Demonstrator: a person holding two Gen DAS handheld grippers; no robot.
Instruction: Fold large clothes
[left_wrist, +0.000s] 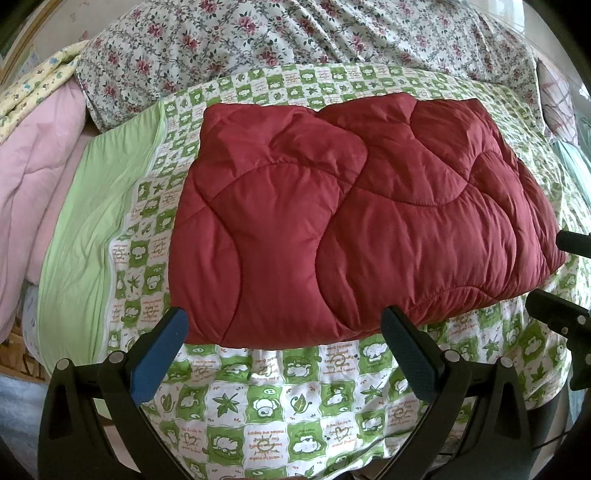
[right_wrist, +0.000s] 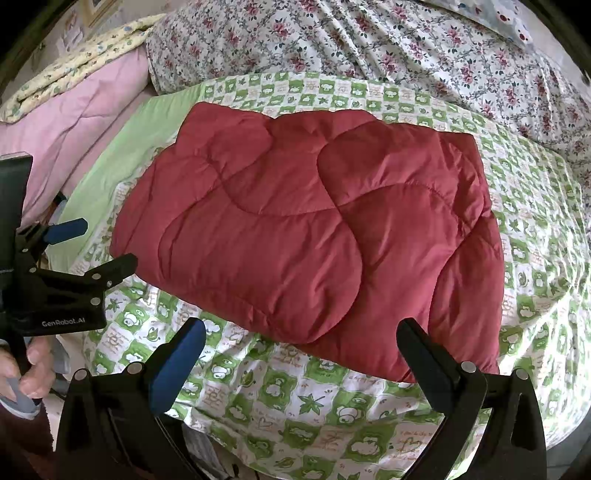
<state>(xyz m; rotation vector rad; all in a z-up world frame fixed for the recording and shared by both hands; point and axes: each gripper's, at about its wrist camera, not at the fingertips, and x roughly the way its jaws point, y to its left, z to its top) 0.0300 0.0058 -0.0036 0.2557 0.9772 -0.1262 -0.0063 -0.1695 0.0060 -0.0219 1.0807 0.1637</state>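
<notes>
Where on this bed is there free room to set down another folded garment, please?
Free: the green checked sheet between the red quilted garment and both grippers, and its strip right of the garment. Crowded: the floral bedding behind and the pink quilt to the left.

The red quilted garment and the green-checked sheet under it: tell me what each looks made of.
The red quilted garment looks like a smooth synthetic shell, perhaps nylon or polyester, over soft padding: slight sheen, puffy panels between curved stitch lines. The green-checked sheet looks like matte woven cotton or a cotton blend: flat printed pattern, fine creases, no shine. Neither fibre can be confirmed by sight.
</notes>
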